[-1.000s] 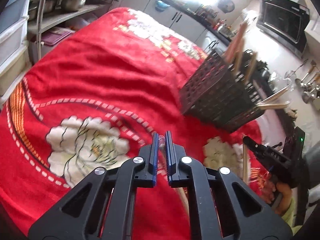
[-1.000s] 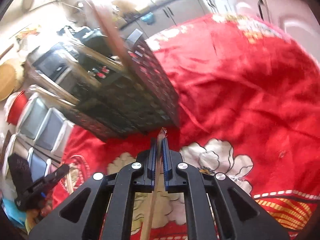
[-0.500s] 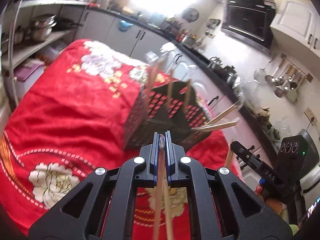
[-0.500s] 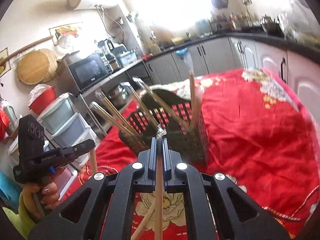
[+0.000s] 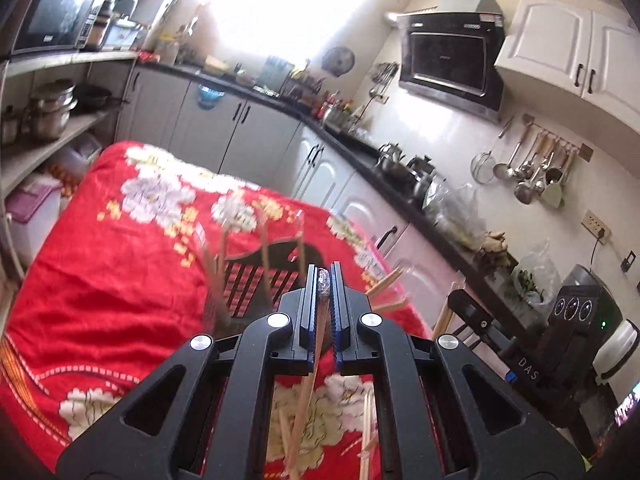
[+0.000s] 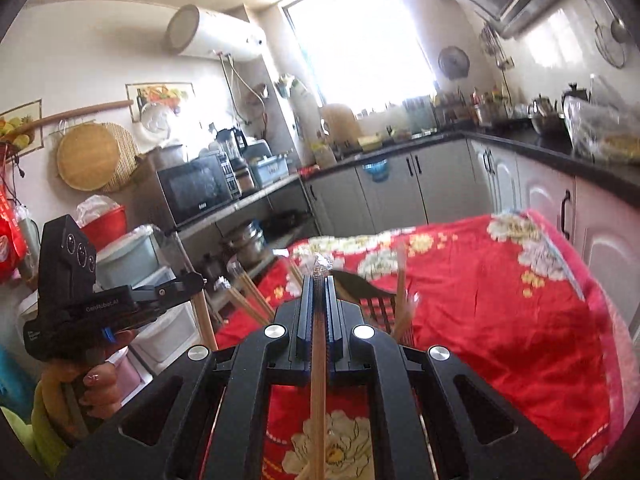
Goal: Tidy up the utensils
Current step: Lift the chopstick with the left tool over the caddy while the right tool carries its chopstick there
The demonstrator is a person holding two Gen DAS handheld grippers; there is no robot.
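A chopstick [image 5: 308, 384] is clamped in the left gripper [image 5: 323, 280], another [image 6: 318, 392] in the right gripper [image 6: 319, 280], near the black basket [image 5: 256, 276] (already bristling); a slanted drop could be deflected by sticks.

"DAS" on right gripper [image 5: 472, 316] body; "GenRobot.AI" on left gripper [image 6: 192, 280] body. Microwave brand unreadable.

A red flowered cloth [image 5: 104, 280] covers the table. A black microwave [image 6: 192, 192] sits on a shelf, a white water heater [image 6: 216, 32] hangs above, and ladles [image 5: 532, 168] hang beside the range hood [image 5: 452, 60].
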